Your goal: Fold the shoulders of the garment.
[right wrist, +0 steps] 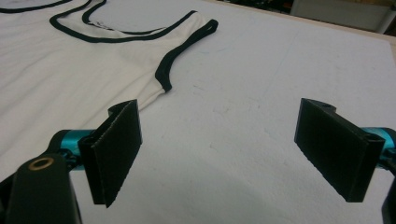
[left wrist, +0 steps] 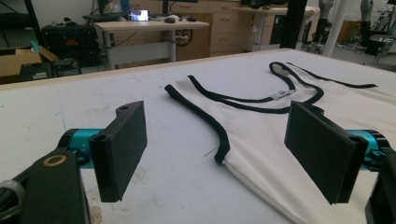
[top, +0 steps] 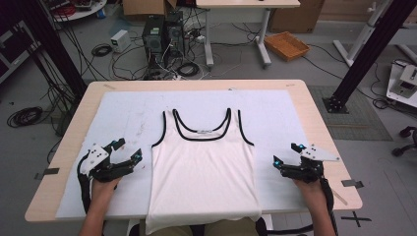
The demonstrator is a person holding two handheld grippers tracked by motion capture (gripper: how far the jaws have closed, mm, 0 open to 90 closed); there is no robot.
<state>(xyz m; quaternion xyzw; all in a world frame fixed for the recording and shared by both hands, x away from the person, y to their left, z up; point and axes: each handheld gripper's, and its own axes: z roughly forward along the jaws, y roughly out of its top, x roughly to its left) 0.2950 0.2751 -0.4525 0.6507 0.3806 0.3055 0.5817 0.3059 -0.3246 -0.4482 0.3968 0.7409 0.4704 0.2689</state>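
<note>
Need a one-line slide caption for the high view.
White tank top lies flat on the padded table, with the open left gripper and right gripper flanking it.

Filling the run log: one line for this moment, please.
white black-trimmed tank top flat on white mat | left tongs open | right tongs open | nothing held

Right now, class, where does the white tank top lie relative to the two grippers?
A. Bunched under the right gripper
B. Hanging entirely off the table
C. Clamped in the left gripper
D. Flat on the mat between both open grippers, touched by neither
D: the tank top lies flat between the left gripper and right gripper, both with jaws apart and empty.
</note>
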